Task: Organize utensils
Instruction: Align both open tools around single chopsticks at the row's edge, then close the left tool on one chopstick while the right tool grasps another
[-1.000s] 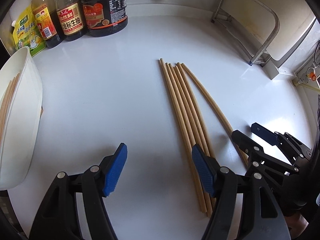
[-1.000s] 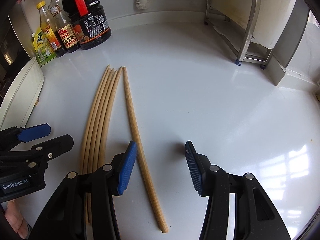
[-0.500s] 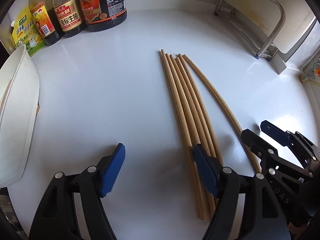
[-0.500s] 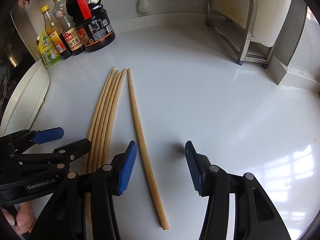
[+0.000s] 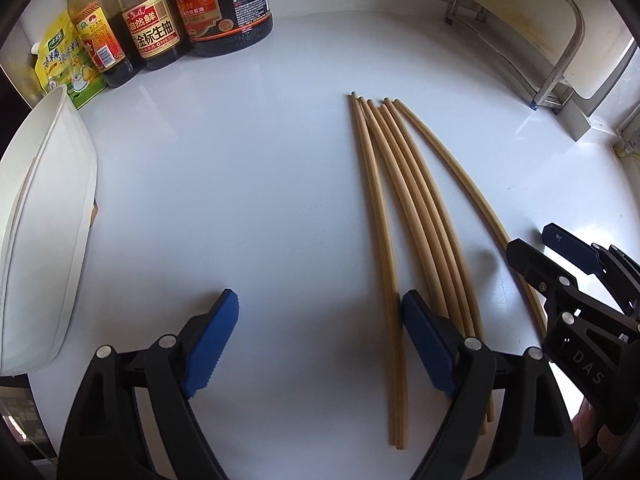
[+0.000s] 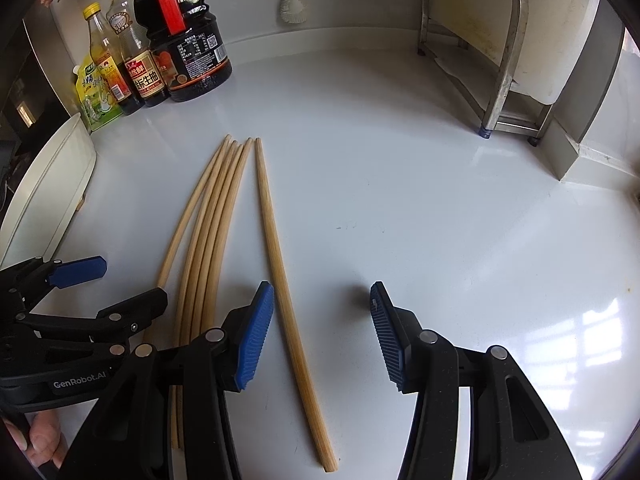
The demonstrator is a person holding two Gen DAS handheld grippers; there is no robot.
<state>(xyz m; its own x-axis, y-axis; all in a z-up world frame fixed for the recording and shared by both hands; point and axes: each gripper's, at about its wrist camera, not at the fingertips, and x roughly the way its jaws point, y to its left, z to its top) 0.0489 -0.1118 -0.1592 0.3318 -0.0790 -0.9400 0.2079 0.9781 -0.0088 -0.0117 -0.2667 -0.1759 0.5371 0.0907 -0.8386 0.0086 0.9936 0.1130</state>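
Here the chopsticks (image 5: 404, 216) are laid lengthwise on the table (image 5: 240, 184), along both tools.
The left tool (image 5: 316, 344) is opening beside the bunch, empty; the right tool (image 6: 322, 332), spread, straddles the single chopstick (image 6: 284, 280) untouched.

chopsticks (image 5: 404, 208): six long, pale wooden sticks, flat on the white counter (image 5: 240, 184)
bundle (image 6: 212, 224): five side by side, touching
single stick (image 6: 280, 248): apart, beside them

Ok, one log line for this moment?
left gripper: opening, empty | right gripper: open, straddling lone chopstick | bundle: on counter
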